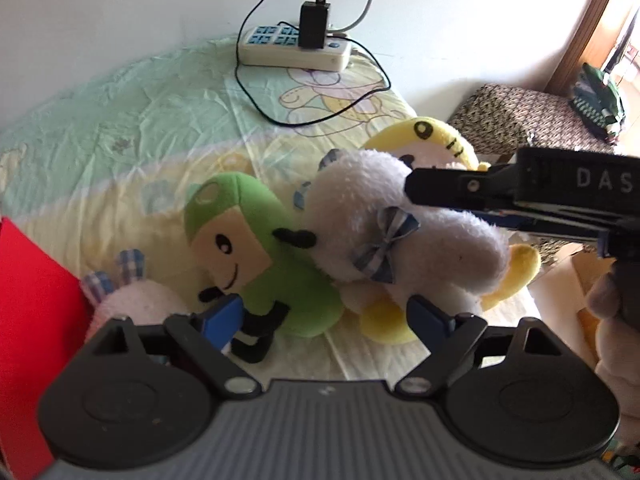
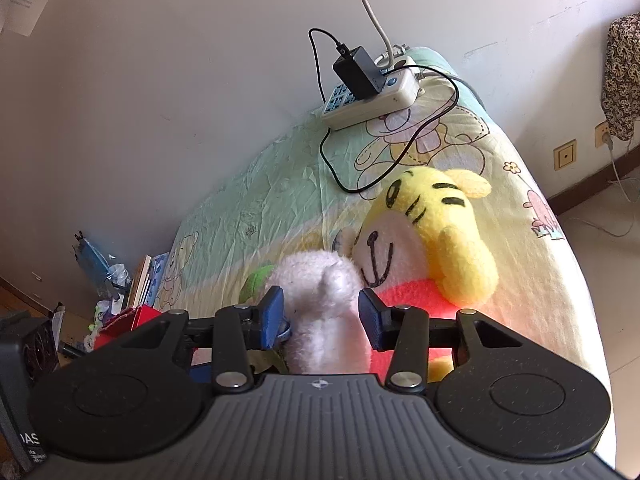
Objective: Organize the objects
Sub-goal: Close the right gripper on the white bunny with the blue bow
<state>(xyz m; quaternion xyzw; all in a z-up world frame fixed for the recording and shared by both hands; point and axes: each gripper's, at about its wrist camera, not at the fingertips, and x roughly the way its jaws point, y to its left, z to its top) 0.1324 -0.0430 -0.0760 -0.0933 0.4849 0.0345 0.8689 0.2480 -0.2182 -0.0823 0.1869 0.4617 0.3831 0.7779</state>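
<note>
The left gripper (image 1: pixel 324 316) hangs released, jaws wide, its blue pads (image 1: pixel 222 314) flanking the feet of the green toy (image 1: pixel 256 256) without pressing. That toy lies on the bed (image 1: pixel 120 128), leaning against the white toy (image 1: pixel 380 220) at its 3 o'clock. The right gripper (image 2: pixel 320 320) straddles the white toy (image 2: pixel 324 304); whether its pads (image 2: pixel 272 316) actually pinch the fur I cannot tell. At the white toy's 1 o'clock, partly under it, lies the yellow bear (image 2: pixel 440 232). Farthest, at 12 o'clock by the wall, sits a power strip (image 1: pixel 294 50) with a black charger (image 1: pixel 314 26) plugged in.
</note>
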